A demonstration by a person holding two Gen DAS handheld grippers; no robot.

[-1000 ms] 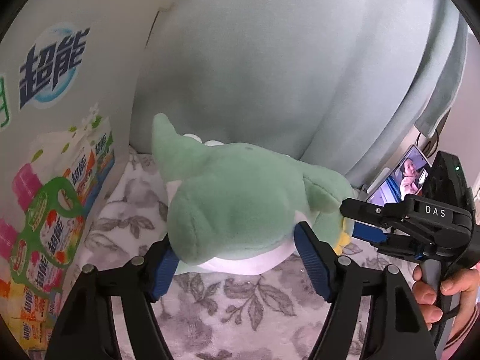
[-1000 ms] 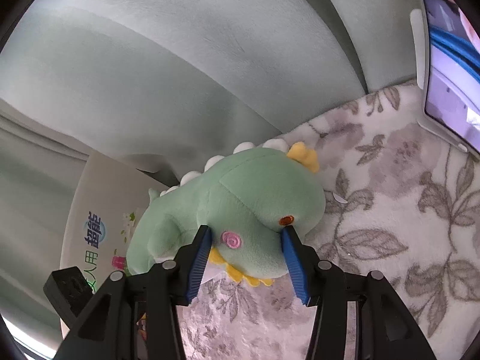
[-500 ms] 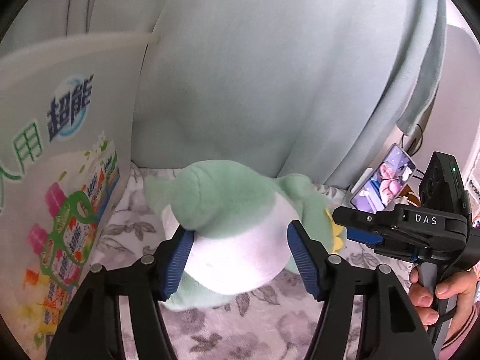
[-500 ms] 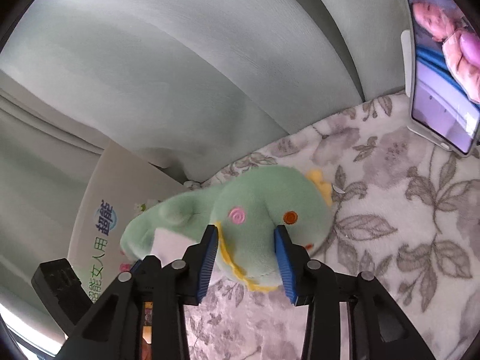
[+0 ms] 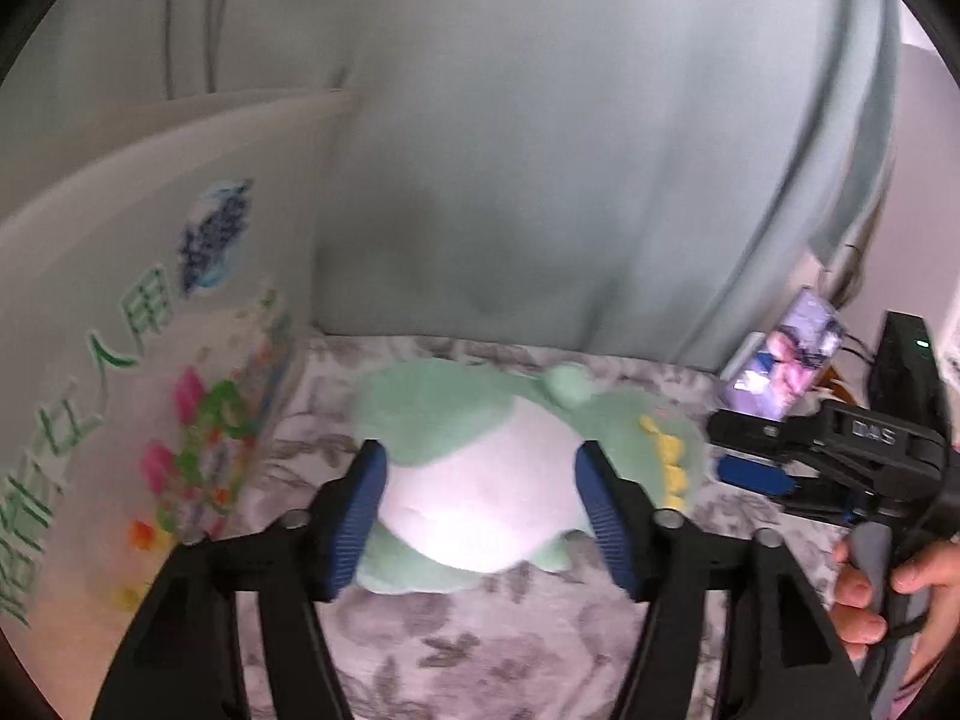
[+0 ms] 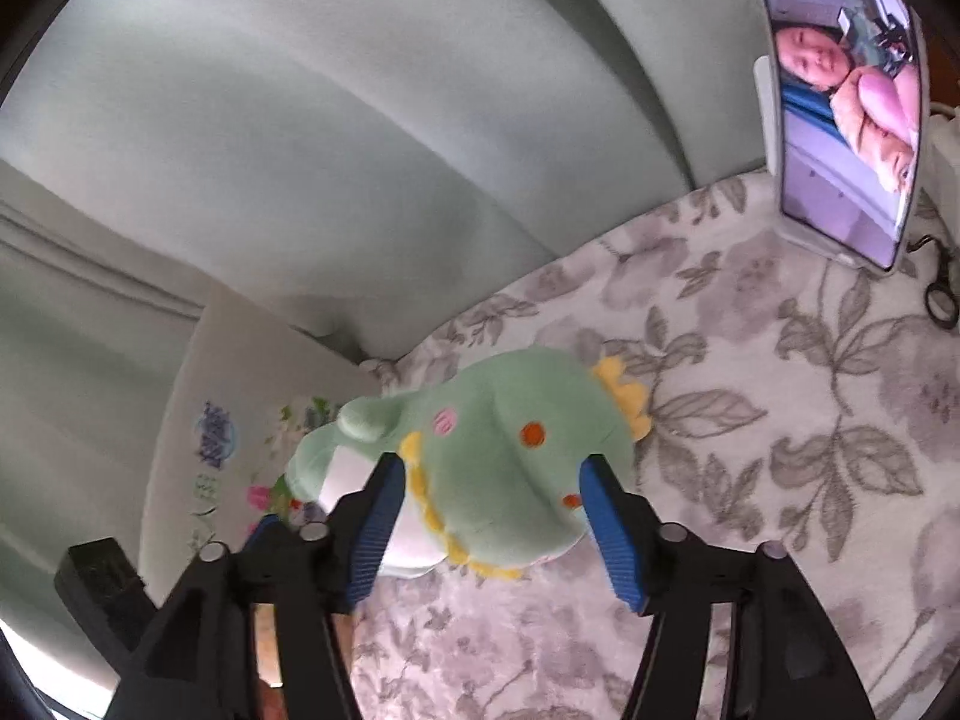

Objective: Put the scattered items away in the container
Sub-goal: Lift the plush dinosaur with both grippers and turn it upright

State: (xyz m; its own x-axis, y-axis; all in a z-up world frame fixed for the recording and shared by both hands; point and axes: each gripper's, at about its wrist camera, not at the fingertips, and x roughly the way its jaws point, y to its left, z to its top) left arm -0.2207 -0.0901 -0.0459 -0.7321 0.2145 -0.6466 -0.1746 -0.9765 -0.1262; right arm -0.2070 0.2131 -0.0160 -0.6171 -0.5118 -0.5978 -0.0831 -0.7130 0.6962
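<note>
One plush dinosaur (image 5: 480, 480) clamped by two claws, left claw (image 5: 480, 516), right claw (image 6: 492, 522)

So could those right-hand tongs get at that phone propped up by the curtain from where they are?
Probably not right now. The right tongs are shut on the green dinosaur plush, so they are occupied. The phone stands apart, across bare flowered blanket, with nothing between.

I'm seeing black arms with silver screws and ribbed blue pads (image 5: 354, 516) on my left gripper (image 5: 480, 516); right gripper (image 6: 492, 528) matches, "DAS" lettering, green light, bare-skinned hand (image 5: 888, 594).
</note>
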